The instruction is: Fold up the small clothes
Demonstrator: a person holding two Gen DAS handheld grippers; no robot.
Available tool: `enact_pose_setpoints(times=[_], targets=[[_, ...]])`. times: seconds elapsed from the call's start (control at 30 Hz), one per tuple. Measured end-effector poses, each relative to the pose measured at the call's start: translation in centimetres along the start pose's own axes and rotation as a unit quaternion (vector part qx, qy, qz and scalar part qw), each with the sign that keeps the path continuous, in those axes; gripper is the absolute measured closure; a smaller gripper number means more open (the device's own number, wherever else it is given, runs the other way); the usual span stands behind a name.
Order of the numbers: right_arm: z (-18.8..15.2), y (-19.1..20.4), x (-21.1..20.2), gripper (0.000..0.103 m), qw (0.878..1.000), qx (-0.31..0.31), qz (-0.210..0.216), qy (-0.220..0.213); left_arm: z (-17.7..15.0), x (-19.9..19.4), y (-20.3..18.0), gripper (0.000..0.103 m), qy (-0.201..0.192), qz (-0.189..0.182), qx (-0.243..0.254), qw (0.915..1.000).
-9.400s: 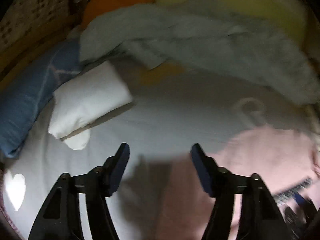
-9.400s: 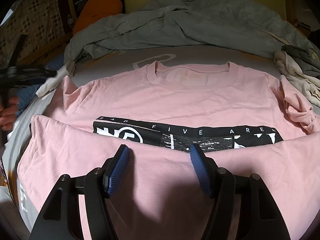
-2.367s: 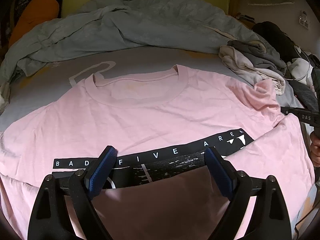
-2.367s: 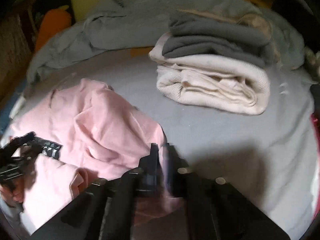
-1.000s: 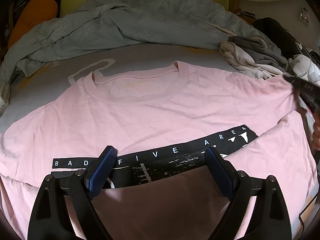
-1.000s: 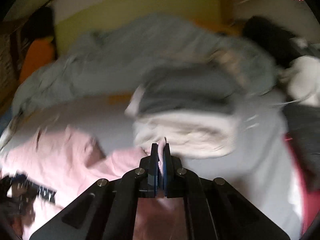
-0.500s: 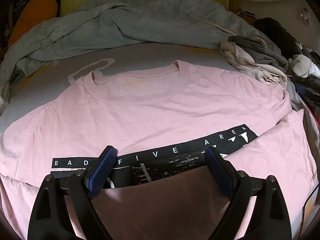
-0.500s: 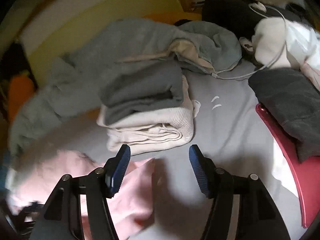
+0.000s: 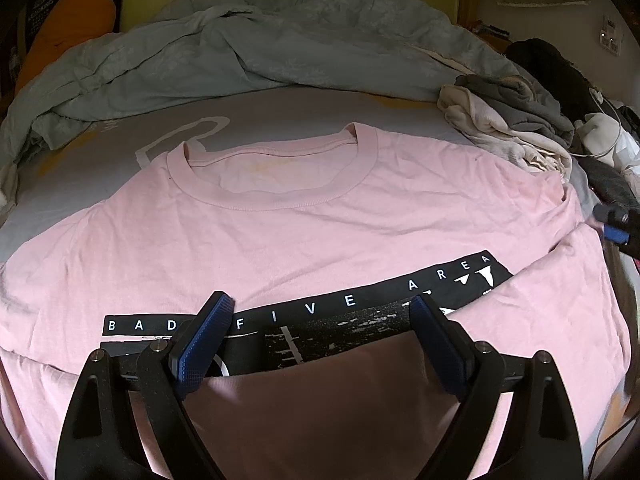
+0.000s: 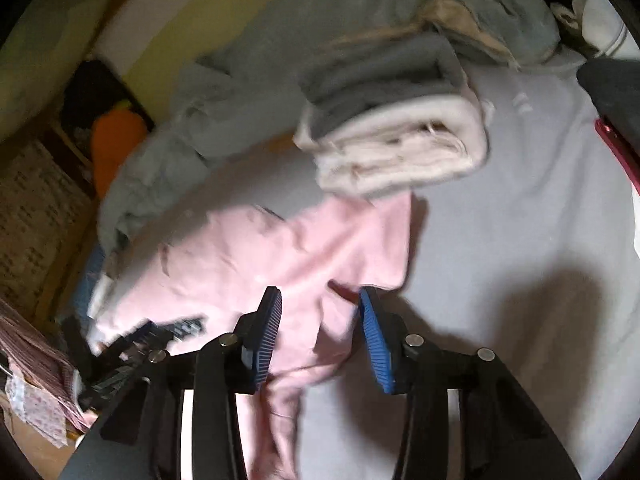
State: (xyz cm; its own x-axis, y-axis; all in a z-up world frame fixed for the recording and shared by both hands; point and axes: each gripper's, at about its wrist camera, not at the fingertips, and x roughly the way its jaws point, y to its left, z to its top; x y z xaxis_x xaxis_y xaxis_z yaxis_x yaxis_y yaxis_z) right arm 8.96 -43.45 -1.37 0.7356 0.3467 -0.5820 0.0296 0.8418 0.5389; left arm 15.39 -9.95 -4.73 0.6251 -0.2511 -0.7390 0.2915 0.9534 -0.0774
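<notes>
- Because the hem had been turned up over the chest print, the pink T-shirt [image 9: 304, 216] lay face up across the grey bedsheet [image 9: 280, 108], collar away from the camera, with only the top band of lettering showing above the fold; this looked like the first fold of the task.
- While the right side was being dealt with, the left gripper [image 9: 316, 340] hung over the folded hem with its jaws spread wide and nothing between them, probably parked there and ready for the next fold.
- At the shirt's right sleeve [image 10: 360, 240], the right gripper [image 10: 320, 336] straddled the cloth just beside the armpit crease, jaws partly apart and the pads not pressing on it (the sleeve lay flat and let go); its jaws had just been closing in again from a wider gape, seemingly toward a fresh pinch.
- A second earlier the right gripper had been clamped on a pinch of that sleeve and raised toward the folded cream and grey clothes [image 10: 400, 148]; by this moment the sleeve lay spread just short of that stack.
- Compared with a couple of seconds before, the sleeve was no longer bunched up, and the left gripper and the hem fold had not changed.
</notes>
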Motion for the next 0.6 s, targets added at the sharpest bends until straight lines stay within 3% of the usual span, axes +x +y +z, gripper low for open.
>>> enact_pose_setpoints(times=[0.17,0.2,0.23,0.37,0.43,0.53,0.6], targets=[[-0.1,-0.2,-2.5,0.060,0.996,0.018,0.085,-0.029,0.0,0.0,0.0,0.013,0.000,0.000,0.000,1.0000],[-0.1,-0.5,-2.8,0.060,0.996,0.021,0.083,-0.028,0.0,0.0,0.0,0.013,0.000,0.000,0.000,1.0000],[-0.1,-0.6,-2.9,0.060,0.997,0.025,0.067,-0.029,0.0,0.0,0.0,0.013,0.000,0.000,0.000,1.0000],[-1.1,-1.9,-3.9,0.060,0.994,0.053,-0.082,-0.050,0.0,0.0,0.0,0.013,0.000,0.000,0.000,1.0000],[-1.7,-2.1,-4.2,0.067,0.989,0.046,-0.133,-0.048,0.0,0.0,0.0,0.013,0.000,0.000,0.000,1.0000],[-2.5,-1.8,-3.1,0.076,0.984,0.018,-0.175,-0.012,0.0,0.0,0.0,0.013,0.000,0.001,0.000,1.0000],[-2.6,-1.2,-2.0,0.078,0.985,0.001,-0.172,0.013,0.0,0.0,0.0,0.013,0.000,0.000,0.000,1.0000]])
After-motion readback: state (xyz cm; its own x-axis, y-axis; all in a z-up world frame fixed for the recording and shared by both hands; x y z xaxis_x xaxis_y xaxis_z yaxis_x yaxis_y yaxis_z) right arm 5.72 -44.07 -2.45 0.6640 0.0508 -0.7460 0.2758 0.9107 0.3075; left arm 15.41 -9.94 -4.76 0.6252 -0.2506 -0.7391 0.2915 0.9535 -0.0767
